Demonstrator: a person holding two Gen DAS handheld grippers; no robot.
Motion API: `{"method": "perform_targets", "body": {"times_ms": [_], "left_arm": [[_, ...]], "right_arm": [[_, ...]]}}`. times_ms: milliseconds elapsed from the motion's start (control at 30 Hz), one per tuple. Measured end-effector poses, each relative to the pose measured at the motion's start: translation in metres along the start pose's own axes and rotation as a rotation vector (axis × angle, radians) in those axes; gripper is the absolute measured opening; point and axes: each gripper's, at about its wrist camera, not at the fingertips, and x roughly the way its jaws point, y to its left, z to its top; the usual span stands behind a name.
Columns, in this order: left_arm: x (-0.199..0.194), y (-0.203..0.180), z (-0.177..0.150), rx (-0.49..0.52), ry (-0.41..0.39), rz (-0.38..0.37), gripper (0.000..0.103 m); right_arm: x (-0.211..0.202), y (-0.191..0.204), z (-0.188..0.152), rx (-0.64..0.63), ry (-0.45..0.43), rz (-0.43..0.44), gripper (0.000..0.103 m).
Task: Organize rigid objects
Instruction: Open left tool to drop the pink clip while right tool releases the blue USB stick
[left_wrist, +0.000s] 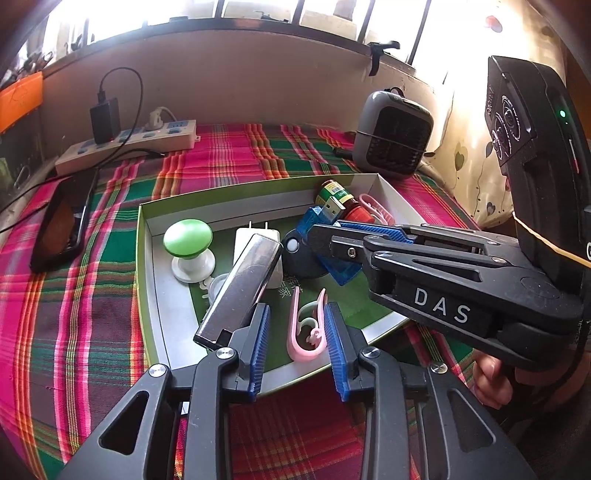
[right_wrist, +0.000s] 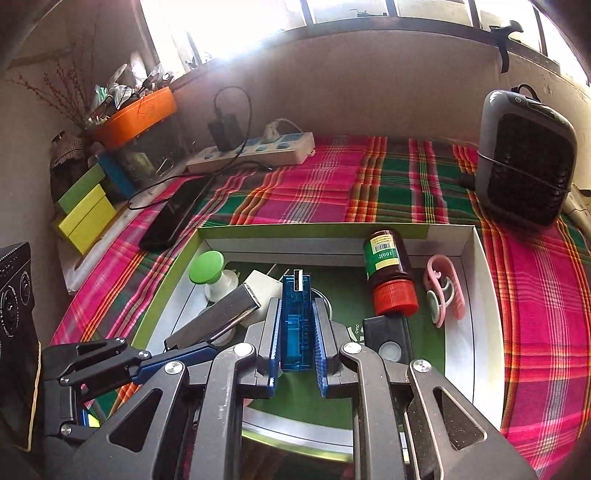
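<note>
The right gripper (right_wrist: 295, 328) pinches the blue USB stick (right_wrist: 294, 321) lengthwise, plug pointing away, above the green box (right_wrist: 476, 258)'s middle. The left gripper (left_wrist: 297, 343), at the box's near-left edge, is spread; the silver bar (left_wrist: 240, 284) leans on its left finger, slanting toward the box's middle.

Surface is covered by a plaid cloth (right_wrist: 388, 184), pink/green/red; a shallow green-rimmed box (right_wrist: 476, 266) sits on it near the front; black phone (right_wrist: 173, 214) lies flat just left of the box's far-left corner; white power strip (right_wrist: 255, 151) along the back wall, black charger (right_wrist: 223, 134) plugged in; grey fan (right_wrist: 524, 162) stands upright at far right, behind the box.
</note>
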Motion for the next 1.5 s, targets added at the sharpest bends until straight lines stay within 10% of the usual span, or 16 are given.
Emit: {"method": "perform_targets", "body": {"times_ms": [567, 1100, 1500], "left_arm": [[0.003, 0.001, 0.000, 0.006, 0.000, 0.039, 0.039], [0.000, 0.005, 0.000, -0.023, 0.004, 0.047, 0.052], [-0.013, 0.002, -0.003, -0.027, -0.005, 0.063, 0.053]], "right_arm": [[0.001, -0.010, -0.004, 0.047, -0.006, 0.000, 0.017], [-0.004, -0.012, -0.007, 0.061, -0.016, -0.014, 0.047], [-0.022, -0.016, -0.012, 0.086, -0.053, -0.034, 0.050]]}}
